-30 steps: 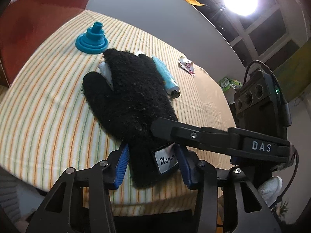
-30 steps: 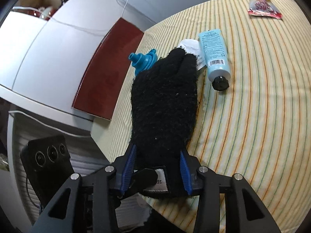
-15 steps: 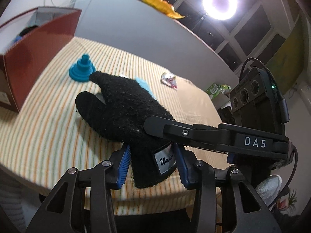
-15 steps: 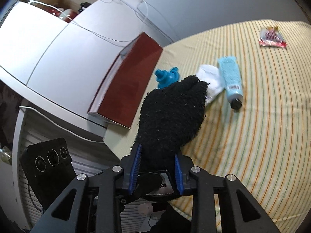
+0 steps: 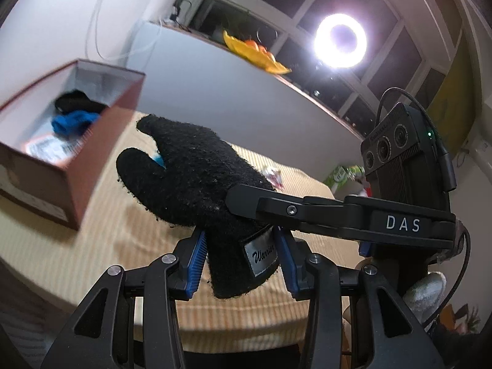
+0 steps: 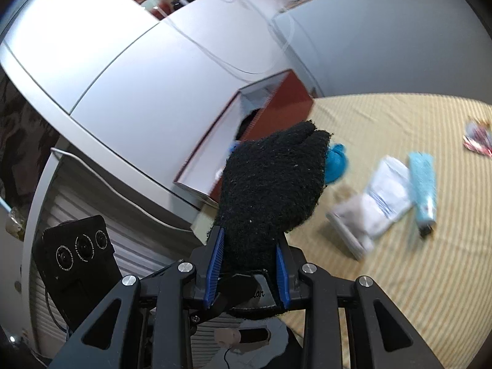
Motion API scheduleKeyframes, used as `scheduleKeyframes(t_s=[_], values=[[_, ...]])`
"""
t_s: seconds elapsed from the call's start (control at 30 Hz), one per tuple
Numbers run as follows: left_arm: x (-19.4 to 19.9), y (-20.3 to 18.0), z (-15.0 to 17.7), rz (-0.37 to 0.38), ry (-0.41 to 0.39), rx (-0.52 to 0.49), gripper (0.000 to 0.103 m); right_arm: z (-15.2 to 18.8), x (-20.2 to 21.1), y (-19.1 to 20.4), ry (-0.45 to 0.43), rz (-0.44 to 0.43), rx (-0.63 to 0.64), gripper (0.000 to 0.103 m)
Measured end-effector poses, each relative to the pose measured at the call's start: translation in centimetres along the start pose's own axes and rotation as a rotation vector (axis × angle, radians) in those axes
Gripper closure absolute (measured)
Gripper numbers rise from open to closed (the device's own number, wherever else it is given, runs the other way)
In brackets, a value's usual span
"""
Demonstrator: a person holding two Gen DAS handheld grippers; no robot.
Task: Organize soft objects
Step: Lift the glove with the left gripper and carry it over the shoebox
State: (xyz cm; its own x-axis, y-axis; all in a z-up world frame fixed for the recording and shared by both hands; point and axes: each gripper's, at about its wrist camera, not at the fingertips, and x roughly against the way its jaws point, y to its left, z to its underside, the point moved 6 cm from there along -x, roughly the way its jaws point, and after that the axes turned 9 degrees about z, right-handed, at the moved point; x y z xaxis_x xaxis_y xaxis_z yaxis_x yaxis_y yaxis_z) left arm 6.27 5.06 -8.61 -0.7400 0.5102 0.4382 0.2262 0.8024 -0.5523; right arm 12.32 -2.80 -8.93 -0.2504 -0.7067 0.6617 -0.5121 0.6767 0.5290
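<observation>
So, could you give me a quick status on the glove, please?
Both grippers, left and right, shut on glove. Glove clear of tablecloth. Box open, nothing blocking.

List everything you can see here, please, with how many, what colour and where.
Glove: one, black, off the table, cuff between both grippers' pads.
Box: one, red-brown, open, on the table; black and blue soft things inside.
Funnel: one, blue, on the table behind the glove.
Tube: one, light blue, black cap, lying on the cloth.
Packet: one, white, beside the tube.
Wrapper: one, red and white, far side of the cloth.
Cloth: one, striped, covers the table.
Ring light: one, white, up high.
Left gripper: black, blue pads, gripping the cuff.
Right gripper: same, gripping the cuff.
</observation>
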Motion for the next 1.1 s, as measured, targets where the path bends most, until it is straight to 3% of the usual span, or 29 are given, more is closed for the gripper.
scheduleKeyframes(t_s=[0.53, 1.1], values=[[5.0, 5.0, -7.6, -0.088, -0.140, -0.058, 0.062, -7.0, -4.0, 8.4, -0.029, -0.047, 0.146, 0.075], [5.4, 12.5, -10.3, -0.158, -0.112, 0.000, 0.062, -10.7, -12.8, 11.6, 0.035, -0.048, 0.200, 0.075]])
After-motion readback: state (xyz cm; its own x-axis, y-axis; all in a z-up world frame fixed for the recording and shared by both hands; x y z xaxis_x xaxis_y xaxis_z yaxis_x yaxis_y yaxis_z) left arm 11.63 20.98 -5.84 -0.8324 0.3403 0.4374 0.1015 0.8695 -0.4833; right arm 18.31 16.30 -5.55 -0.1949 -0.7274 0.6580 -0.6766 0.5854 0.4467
